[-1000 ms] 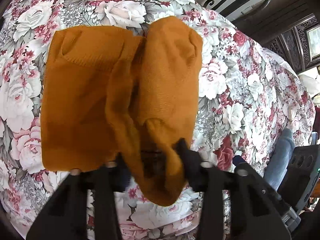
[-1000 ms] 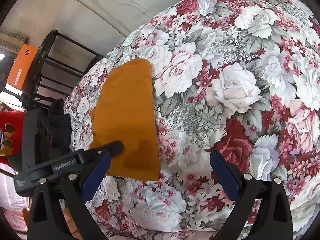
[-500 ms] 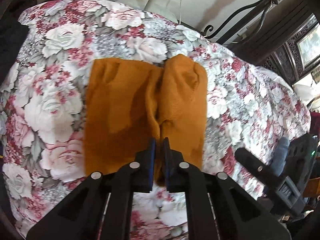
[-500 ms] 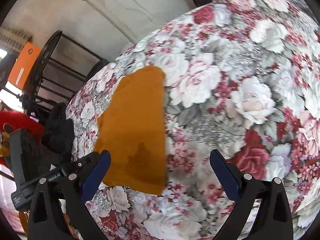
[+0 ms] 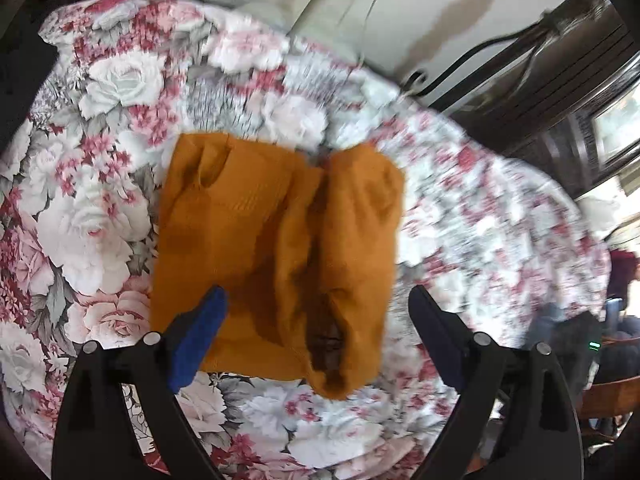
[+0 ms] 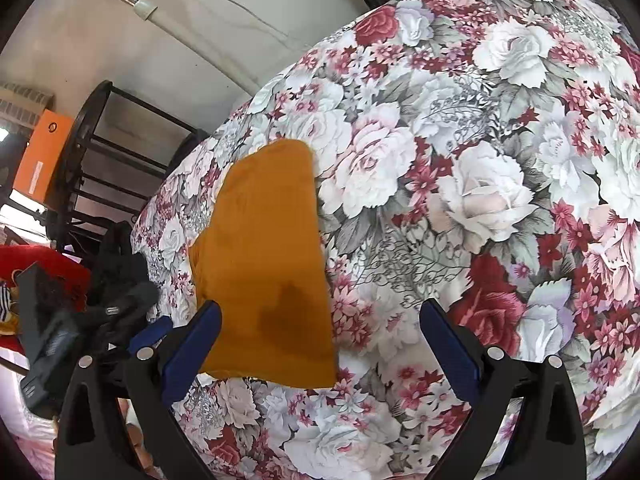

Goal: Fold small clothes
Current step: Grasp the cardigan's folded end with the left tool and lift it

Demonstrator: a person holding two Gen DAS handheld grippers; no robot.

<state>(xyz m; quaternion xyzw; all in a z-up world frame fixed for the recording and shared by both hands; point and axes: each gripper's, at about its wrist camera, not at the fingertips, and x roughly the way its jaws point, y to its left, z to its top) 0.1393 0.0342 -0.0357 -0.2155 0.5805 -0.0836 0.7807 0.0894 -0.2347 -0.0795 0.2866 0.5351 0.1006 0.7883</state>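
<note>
An orange knit garment [image 5: 276, 248] lies on the floral bedsheet [image 5: 100, 216], its right part folded over into a bunched ridge down the middle. My left gripper [image 5: 316, 320] is open and empty, its fingers spread either side of the garment's near edge, above it. In the right wrist view the same garment [image 6: 268, 264] lies left of centre with a darker damp patch near its front. My right gripper [image 6: 320, 340] is open and empty over the garment's near right corner and the sheet.
A black metal bed frame [image 5: 500, 64] and dark wooden furniture stand behind the bed on the right. In the right wrist view a black metal rack [image 6: 92, 168], an orange box [image 6: 44, 152] and dark and red clothes [image 6: 52, 276] lie at the left.
My left gripper was shut on the garment's fold half a second ago; it has let go, opened wide and pulled back. The right gripper has stayed open and shifted slightly.
</note>
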